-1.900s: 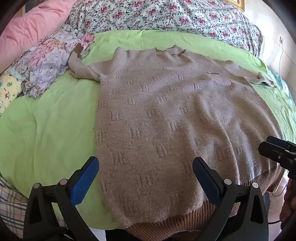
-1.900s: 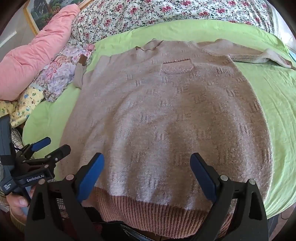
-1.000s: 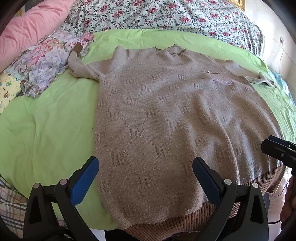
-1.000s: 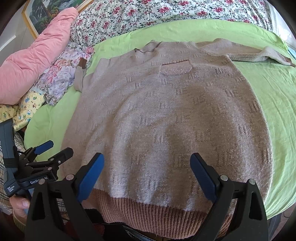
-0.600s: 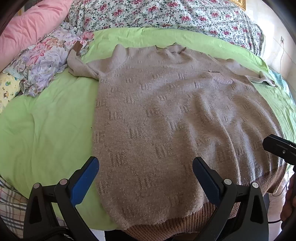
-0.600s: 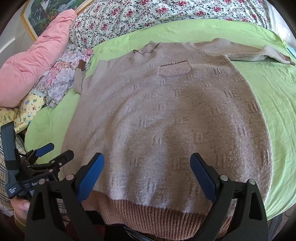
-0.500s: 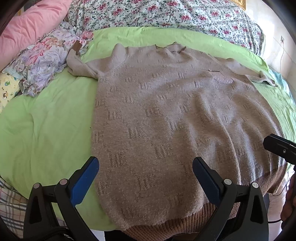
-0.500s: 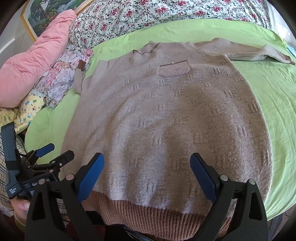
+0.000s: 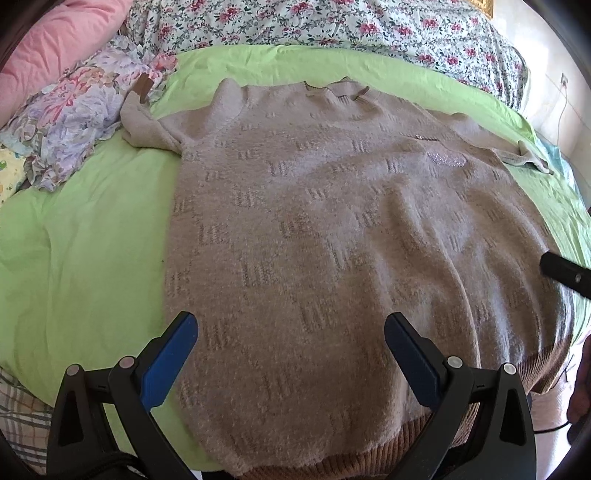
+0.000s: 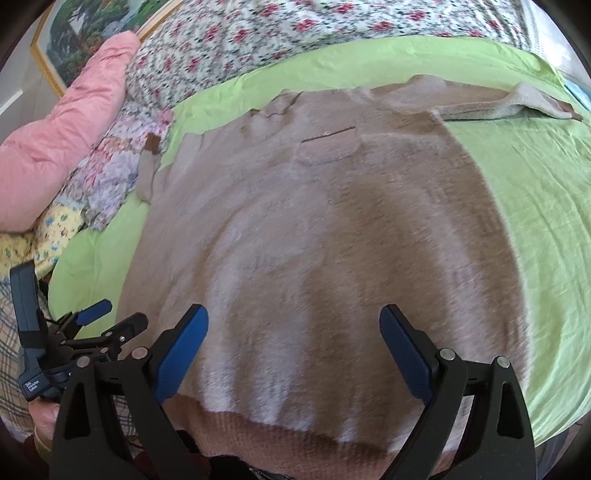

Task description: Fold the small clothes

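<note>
Right tool (image 10: 291,347) has swung; sweater (image 9: 332,240) unmoved, both tools agape

We are in a home bedroom. A bed (image 9: 85,236) with a green sheet fills both views, and a flowered quilt (image 9: 332,26) is bunched at its far side. A pink pillow (image 10: 70,136) and crumpled floral cloth (image 9: 77,122) lie to the left, and a gilt-framed landscape picture (image 10: 85,33) hangs on the wall behind. A beige knit sweater (image 9: 332,240) lies spread flat on the sheet.
</note>
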`<control>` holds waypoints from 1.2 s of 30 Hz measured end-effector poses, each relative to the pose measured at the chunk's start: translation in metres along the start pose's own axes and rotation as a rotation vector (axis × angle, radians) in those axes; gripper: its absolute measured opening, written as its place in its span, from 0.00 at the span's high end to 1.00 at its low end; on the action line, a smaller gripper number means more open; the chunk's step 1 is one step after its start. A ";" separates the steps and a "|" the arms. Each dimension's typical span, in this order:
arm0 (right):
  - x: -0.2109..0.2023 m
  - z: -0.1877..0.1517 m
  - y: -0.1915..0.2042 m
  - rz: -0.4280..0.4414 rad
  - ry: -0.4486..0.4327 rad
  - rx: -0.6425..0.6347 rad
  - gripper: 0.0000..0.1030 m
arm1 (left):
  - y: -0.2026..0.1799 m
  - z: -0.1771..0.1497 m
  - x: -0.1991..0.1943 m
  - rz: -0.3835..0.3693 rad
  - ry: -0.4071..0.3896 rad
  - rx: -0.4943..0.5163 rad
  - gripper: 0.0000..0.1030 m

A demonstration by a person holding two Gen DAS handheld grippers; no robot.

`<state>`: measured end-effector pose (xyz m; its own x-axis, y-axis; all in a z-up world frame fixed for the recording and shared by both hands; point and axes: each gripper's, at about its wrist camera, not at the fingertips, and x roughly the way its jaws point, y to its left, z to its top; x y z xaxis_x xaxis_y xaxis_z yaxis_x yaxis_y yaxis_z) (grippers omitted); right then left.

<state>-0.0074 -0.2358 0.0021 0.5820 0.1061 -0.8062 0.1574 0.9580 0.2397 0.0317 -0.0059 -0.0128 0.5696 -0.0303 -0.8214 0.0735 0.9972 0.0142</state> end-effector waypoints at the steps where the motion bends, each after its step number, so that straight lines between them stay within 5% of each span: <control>1: -0.002 0.003 -0.006 -0.013 -0.009 0.007 0.09 | 0.000 0.002 0.002 -0.005 0.006 -0.003 0.02; 15: -0.018 0.068 -0.140 -0.047 -0.140 0.289 0.09 | -0.003 0.066 0.027 -0.078 0.001 -0.028 0.02; 25: -0.027 0.140 -0.279 -0.131 -0.253 0.519 0.10 | 0.007 0.127 0.051 -0.011 -0.001 -0.049 0.02; 29: -0.017 0.164 -0.350 -0.168 -0.264 0.678 0.37 | 0.010 0.140 0.063 -0.005 0.014 -0.073 0.02; 36: -0.003 0.192 -0.418 -0.196 -0.326 0.776 0.45 | 0.001 0.151 0.091 0.010 0.051 -0.072 0.02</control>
<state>0.0782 -0.6875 0.0079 0.6686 -0.2374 -0.7047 0.7099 0.4858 0.5099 0.2069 -0.0179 -0.0012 0.5273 -0.0185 -0.8495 0.0080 0.9998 -0.0168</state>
